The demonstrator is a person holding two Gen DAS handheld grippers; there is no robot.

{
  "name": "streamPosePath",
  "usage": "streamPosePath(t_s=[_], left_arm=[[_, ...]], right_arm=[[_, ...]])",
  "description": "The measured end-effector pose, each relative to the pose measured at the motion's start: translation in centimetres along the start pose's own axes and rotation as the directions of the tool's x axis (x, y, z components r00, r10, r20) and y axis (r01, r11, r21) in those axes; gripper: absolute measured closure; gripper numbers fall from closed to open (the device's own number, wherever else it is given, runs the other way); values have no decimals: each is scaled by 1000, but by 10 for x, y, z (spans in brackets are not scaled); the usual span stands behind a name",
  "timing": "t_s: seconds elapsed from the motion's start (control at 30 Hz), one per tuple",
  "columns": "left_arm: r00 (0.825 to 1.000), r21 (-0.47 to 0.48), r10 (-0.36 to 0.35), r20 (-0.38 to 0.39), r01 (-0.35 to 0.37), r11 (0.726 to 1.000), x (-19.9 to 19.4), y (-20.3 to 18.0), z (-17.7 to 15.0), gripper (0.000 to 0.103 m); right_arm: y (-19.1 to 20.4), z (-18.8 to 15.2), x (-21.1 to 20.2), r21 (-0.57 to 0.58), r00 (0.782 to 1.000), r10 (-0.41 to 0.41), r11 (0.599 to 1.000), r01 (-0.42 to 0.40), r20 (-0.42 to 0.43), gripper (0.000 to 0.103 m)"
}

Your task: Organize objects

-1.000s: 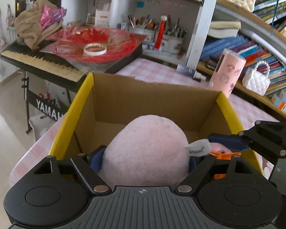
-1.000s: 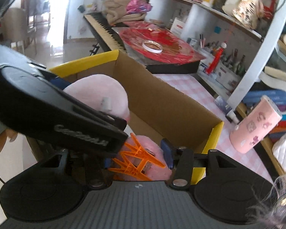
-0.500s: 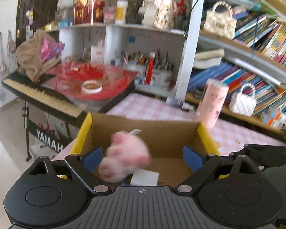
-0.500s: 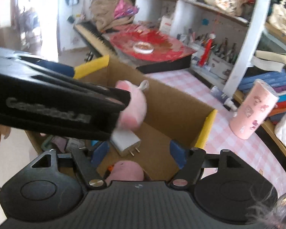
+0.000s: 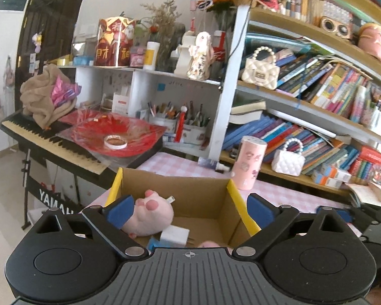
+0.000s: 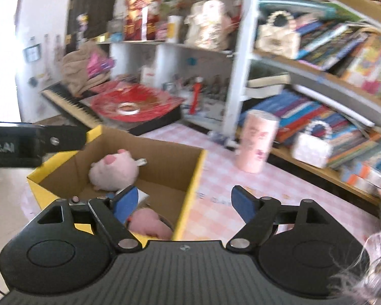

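Pink plush toy (image 5: 148, 217) now lies loose inside the cardboard box (image 5: 216, 203)
Left gripper (image 5: 190, 209) and right gripper (image 6: 184, 202), both spread and empty, have lifted above the box; this drop looks done

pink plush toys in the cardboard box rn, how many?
2. One pink plush lies against the box's far-left wall; a second plush sits at the near end, partly hidden by the right gripper. More may be hidden.

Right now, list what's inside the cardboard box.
In the cardboard box: a pink plush pig, a white charger, and another pink plush. The left gripper hides the near floor.
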State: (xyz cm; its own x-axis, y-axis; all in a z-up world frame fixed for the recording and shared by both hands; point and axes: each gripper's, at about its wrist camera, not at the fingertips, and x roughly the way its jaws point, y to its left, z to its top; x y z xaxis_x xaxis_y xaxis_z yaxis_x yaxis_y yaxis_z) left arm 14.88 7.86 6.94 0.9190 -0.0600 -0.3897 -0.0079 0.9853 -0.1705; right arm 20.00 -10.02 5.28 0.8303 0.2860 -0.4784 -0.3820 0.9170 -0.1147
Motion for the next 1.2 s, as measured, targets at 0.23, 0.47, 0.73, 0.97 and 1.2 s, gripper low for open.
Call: streamPosePath(t_s=[0.23,0.47,0.73,0.97,1.2], left_arm=[[996,48,-68,-59,71,996,-28,-12,-32,5],[984,108,-73,-160,91,990,-49,-25,-78,4],[971,167,-84,-224,123,978,-63,-45,-106,4],[959,258,-129,-251,194,946,-71,-72,-118,4],[957,291,-96,-275,178,940,-67,-87,-123,1]], right_arm=[[-3,-40,-52,123,985,-167,977,172,-49,18],[0,-94,-100,224,939,-311,914,338,-148,14],[7,-140,-136,300,873,-421,823,482,-248,0],[5,-157,-159,319,836,-466,777,543,-288,0],[-2,-162,-168,332,822,-483,755,566,-302,0]])
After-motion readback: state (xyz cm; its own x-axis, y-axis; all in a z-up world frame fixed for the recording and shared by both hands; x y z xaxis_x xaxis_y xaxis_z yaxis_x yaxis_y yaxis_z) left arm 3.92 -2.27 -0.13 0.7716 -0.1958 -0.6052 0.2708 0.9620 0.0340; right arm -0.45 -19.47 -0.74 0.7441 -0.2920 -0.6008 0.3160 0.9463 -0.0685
